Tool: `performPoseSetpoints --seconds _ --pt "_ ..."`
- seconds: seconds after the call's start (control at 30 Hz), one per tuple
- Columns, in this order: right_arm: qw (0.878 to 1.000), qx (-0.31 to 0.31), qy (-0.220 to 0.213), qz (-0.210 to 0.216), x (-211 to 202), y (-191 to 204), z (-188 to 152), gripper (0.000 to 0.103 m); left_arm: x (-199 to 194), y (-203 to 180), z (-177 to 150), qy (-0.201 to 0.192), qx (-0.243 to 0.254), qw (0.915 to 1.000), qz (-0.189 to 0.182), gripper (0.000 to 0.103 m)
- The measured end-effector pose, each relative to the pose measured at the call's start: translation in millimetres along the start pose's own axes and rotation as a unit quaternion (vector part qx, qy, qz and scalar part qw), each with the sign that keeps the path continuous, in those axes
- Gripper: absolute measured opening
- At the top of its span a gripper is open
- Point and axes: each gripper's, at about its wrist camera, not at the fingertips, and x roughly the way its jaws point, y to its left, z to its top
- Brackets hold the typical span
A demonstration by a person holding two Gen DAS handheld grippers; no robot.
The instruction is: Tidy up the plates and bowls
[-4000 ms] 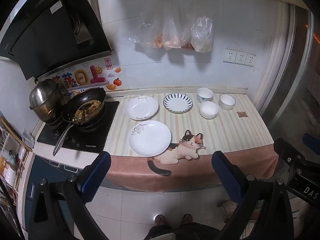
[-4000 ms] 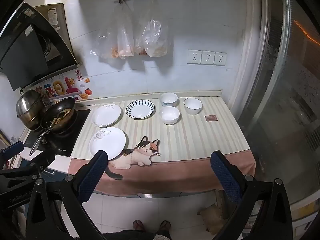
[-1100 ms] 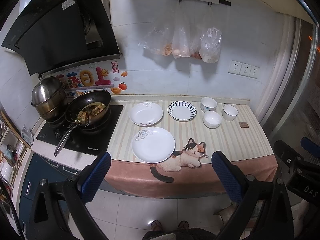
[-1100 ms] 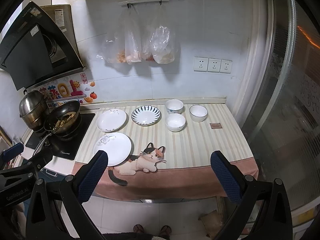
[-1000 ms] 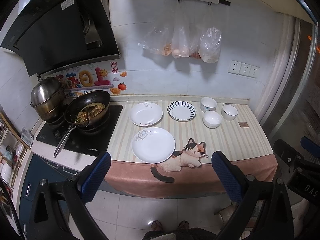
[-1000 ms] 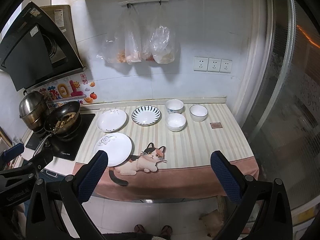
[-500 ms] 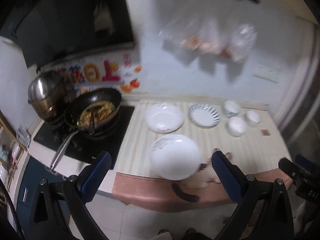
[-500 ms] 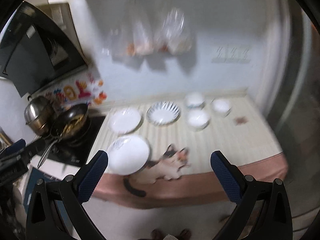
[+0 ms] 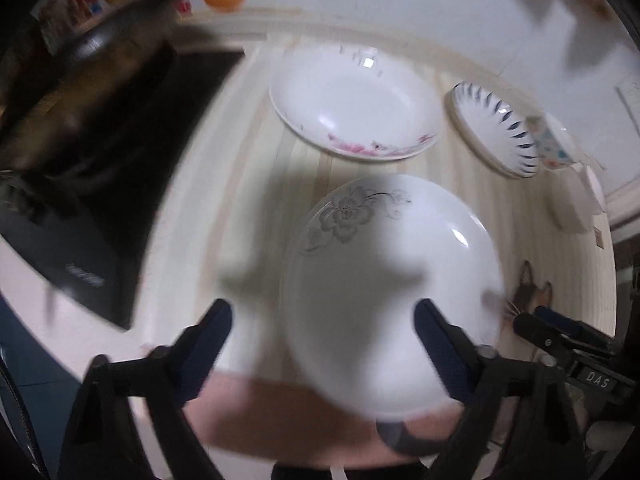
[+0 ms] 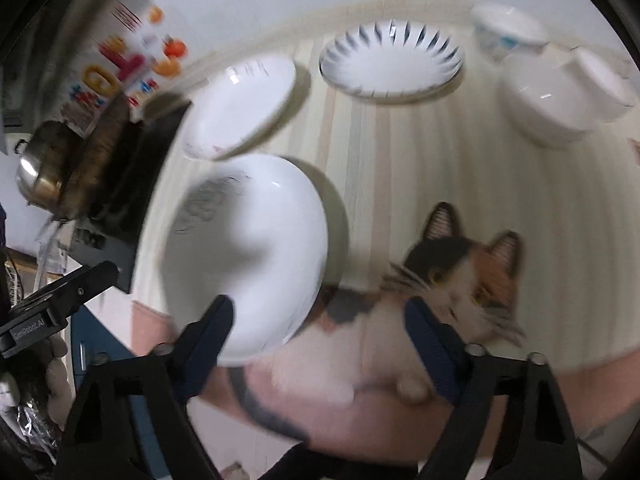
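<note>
A white plate with a grey flower [image 9: 392, 280] lies at the counter's front edge; it also shows in the right wrist view [image 10: 244, 256]. Behind it sit a white deep plate with pink marks [image 9: 356, 100] [image 10: 244, 104] and a blue-rayed plate [image 9: 494, 130] [image 10: 392, 64]. Three white bowls stand at the right: [image 10: 506, 34], [image 10: 546, 104], [image 10: 606, 82]. My left gripper [image 9: 322, 338] is open just above the flower plate's near-left part. My right gripper [image 10: 318, 330] is open over the plate's right edge. Both views are blurred.
A black hob with a wok [image 9: 92, 76] and a steel pot [image 10: 40, 172] is at the left. A cat picture [image 10: 460, 276] is printed on the striped counter cloth [image 10: 480, 184]. The white wall rises behind the dishes.
Both grippers have moved fast forward and down from well back in the room to the counter's front edge, right at the flower plate. Both stay open.
</note>
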Motion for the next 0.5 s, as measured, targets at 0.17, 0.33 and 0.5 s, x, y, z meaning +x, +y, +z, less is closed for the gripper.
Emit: performPoseSetpoints --seconds 0.17,0.33,0.5 --pt "0.999 0.001 0.041 0.032 57.2 -7.4 20.5 0.054 38.7 1.4 14.8 0.036 0.002 0.9993 -0.005 0.061" --pt "0.997 -0.018 0.065 0.041 72.6 5.3 24.2 0.019 39.7 1.7 11.3 0.034 0.020 0.9992 0.006 0.061" --pt "0.997 -0.023 0.070 0.035 72.4 4.0 28.2 0.019 31.1 8.2 1.8 0.038 0.013 0.9992 0.002 0.061"
